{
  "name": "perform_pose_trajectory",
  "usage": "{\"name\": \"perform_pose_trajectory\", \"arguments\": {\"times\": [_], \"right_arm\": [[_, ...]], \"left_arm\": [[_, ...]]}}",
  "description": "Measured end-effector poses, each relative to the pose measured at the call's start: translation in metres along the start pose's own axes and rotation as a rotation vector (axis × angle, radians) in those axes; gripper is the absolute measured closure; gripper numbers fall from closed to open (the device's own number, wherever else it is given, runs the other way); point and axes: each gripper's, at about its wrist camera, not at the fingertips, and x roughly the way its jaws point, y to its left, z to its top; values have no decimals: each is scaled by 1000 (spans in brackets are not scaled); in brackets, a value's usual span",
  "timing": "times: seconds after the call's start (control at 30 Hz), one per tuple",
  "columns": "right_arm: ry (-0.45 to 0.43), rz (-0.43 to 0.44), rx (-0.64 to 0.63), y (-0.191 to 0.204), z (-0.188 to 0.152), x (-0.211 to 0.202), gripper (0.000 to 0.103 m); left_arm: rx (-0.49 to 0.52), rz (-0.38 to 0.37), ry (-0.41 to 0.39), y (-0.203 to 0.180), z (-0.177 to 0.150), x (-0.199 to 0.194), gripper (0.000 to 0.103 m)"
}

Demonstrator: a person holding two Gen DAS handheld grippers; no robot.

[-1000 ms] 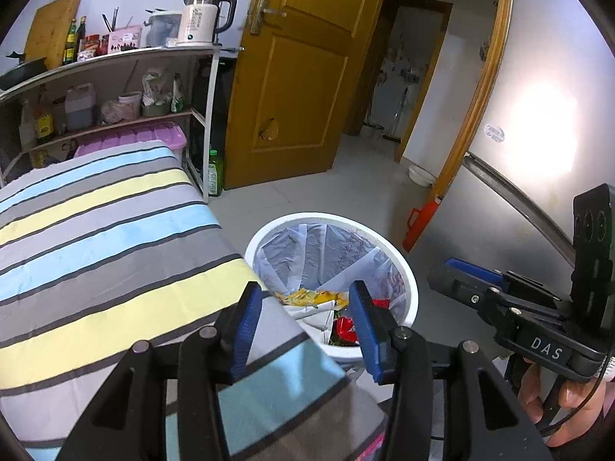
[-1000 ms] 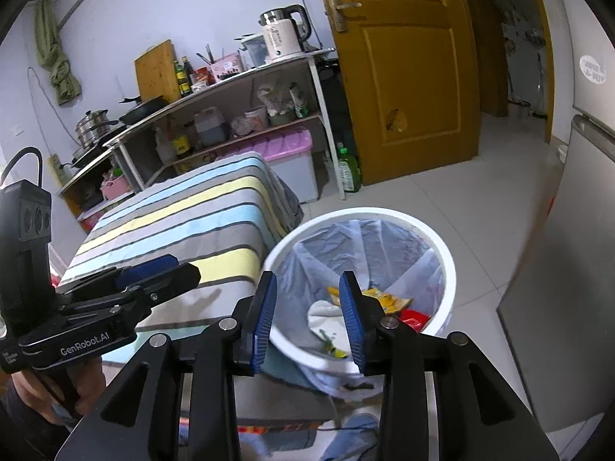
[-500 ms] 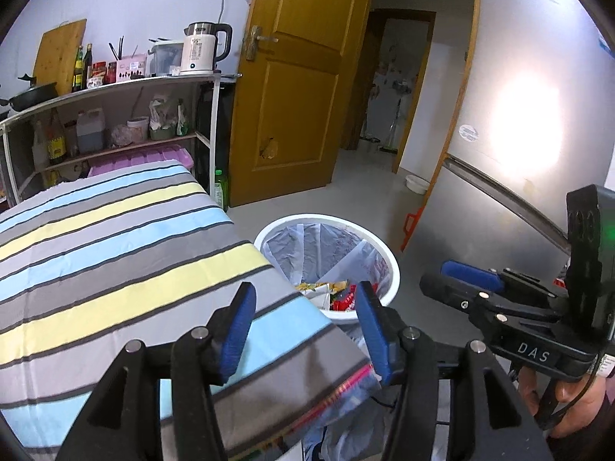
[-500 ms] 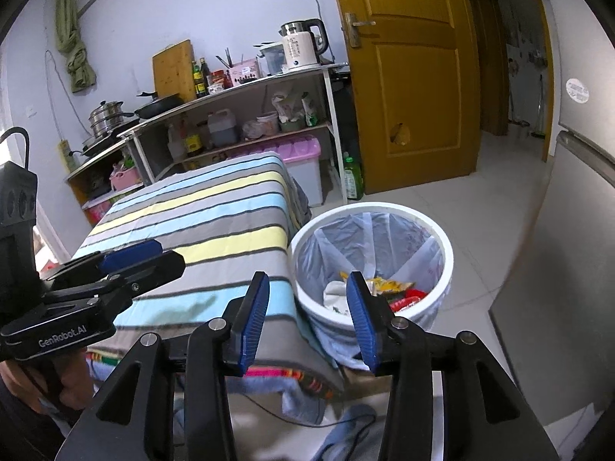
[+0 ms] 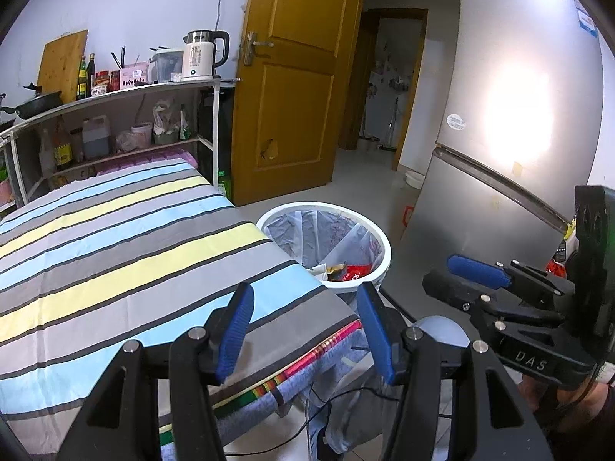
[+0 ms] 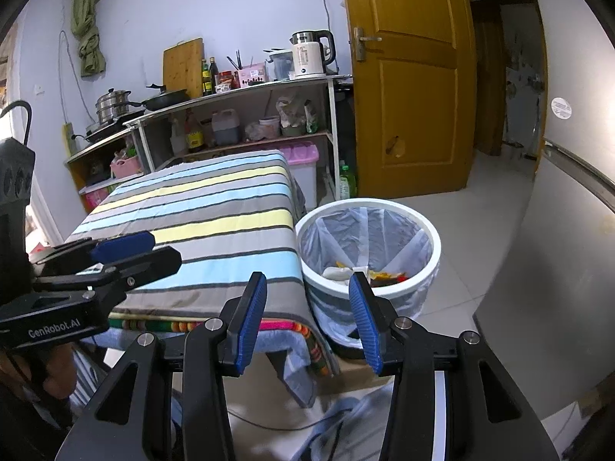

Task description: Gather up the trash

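Both tongs, left gripper [image 5: 303, 330] and right gripper [image 6: 309, 317], are standing wide and empty after opening, so I am judging the drop into the bin [image 6: 430, 269] is finishing and I am needing new trash next.

Left claw [image 5: 303, 330] hangs empty with jaws apart, having just opened wider, over the corner of the striped bedspread [image 5: 127, 249]. White round trash bin [image 5: 378, 246] with wrappers sits just beyond. Right claw [image 5: 476, 272] hovers alongside.

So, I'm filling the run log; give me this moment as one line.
left gripper: open, empty | right gripper: open, empty | bin: wrappers inside
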Motion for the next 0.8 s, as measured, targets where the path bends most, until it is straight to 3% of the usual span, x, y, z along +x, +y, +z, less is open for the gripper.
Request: {"name": "perform_pose_trajectory", "arguments": {"times": [0.8], "right_arm": [[-21, -47, 5, -1, -10, -9, 57]], "left_arm": [[-17, 11, 1, 1, -11, -2, 45]]}}
